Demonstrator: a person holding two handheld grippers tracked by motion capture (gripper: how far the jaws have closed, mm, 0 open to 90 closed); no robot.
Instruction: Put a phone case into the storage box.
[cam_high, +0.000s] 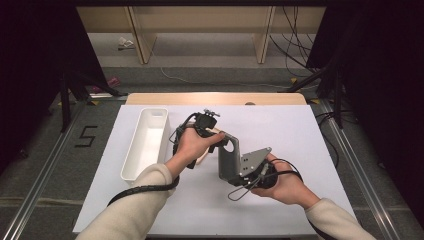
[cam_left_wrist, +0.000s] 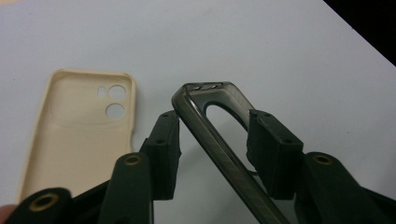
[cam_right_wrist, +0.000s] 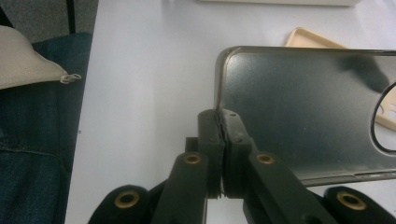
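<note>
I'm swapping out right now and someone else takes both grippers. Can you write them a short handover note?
Right claw: shut on the edge of the dark phone case, held above the table.
Left claw: open, jaws either side of that case's camera end, not yet closed.
Beige phone case: flat on the white table, inside up.
White tray: at the table's left, nothing in it.
Left to do, probably: put the cases in the tray.
</note>
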